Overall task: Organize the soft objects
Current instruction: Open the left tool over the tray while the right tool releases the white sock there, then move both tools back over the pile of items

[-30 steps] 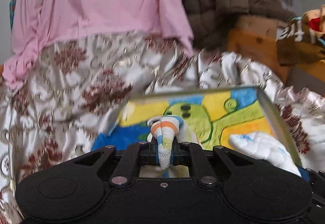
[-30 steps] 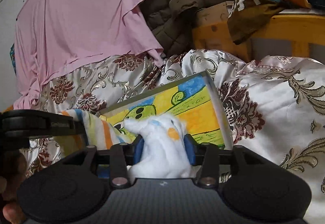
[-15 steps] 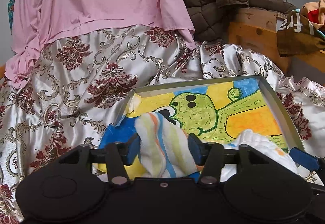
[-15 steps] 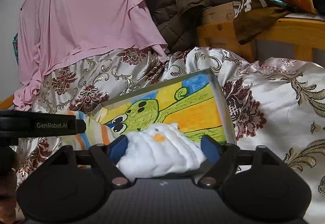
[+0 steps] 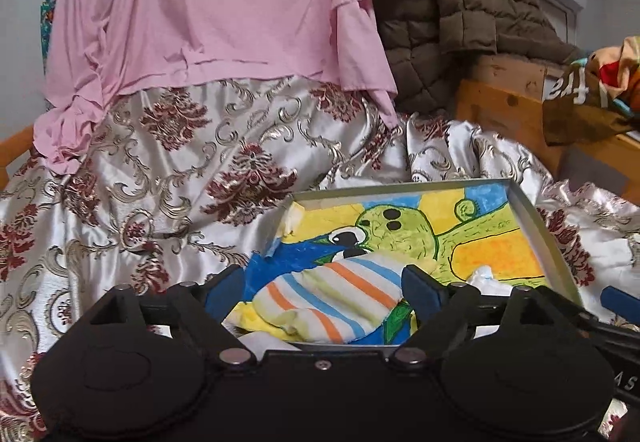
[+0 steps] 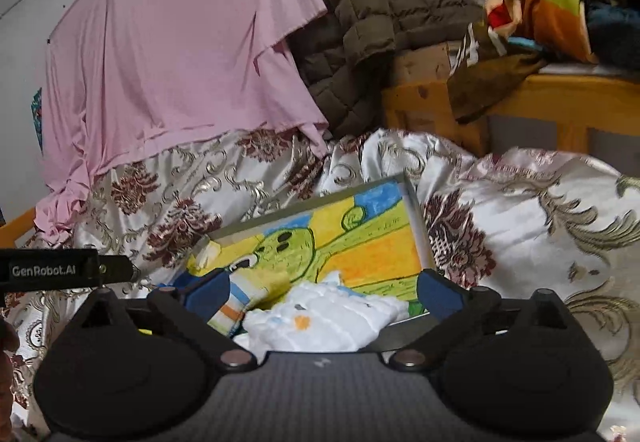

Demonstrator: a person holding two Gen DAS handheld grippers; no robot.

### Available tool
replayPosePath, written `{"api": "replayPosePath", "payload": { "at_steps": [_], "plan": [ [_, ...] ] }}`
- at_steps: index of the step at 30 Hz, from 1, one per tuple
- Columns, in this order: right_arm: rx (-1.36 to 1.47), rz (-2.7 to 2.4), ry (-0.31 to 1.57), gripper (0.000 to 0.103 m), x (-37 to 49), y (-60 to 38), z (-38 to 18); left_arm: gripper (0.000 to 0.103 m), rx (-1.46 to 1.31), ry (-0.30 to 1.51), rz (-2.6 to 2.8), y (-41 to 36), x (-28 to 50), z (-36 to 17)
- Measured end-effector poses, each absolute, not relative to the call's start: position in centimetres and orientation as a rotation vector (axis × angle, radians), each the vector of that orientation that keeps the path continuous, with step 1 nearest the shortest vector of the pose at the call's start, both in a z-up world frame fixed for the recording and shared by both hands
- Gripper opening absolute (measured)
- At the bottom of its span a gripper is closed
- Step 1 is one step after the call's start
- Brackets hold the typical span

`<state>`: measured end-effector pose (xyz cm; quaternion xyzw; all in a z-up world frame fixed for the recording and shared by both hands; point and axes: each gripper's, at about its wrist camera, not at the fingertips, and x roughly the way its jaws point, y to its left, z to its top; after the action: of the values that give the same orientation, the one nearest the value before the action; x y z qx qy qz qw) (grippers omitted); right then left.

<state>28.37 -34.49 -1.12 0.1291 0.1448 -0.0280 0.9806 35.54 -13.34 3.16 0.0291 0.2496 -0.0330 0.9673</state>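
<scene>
With both tools spread, striped cloth and white cloth lie in tray.

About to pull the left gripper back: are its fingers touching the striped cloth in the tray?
Apart. The left wrist view shows the left gripper open, blue pads spread either side of the striped cloth, which lies in the tray.

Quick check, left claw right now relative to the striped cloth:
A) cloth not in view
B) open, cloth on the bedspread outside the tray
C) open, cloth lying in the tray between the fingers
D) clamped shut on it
C: the left claw stands open, its blue fingers spread either side of the striped cloth, which lies on the painted floor of the tray.
</scene>
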Motion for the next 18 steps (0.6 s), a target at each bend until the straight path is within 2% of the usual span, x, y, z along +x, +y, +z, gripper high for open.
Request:
{"api": "replayPosePath", "payload": {
  "at_steps": [7, 18],
  "plan": [
    [0.196, -0.068, 0.228, 0.103, 24.1, -32.7, 1.0, 0.096, 0.029, 0.440, -0.083, -11.4, 31.0, 4.4],
    [0.138, -0.119, 0.150, 0.103, 17.5, -28.5, 3.0, 0.102, -0.034, 0.385, -0.104, -6.3, 22.3, 5.6]
  ]
}}
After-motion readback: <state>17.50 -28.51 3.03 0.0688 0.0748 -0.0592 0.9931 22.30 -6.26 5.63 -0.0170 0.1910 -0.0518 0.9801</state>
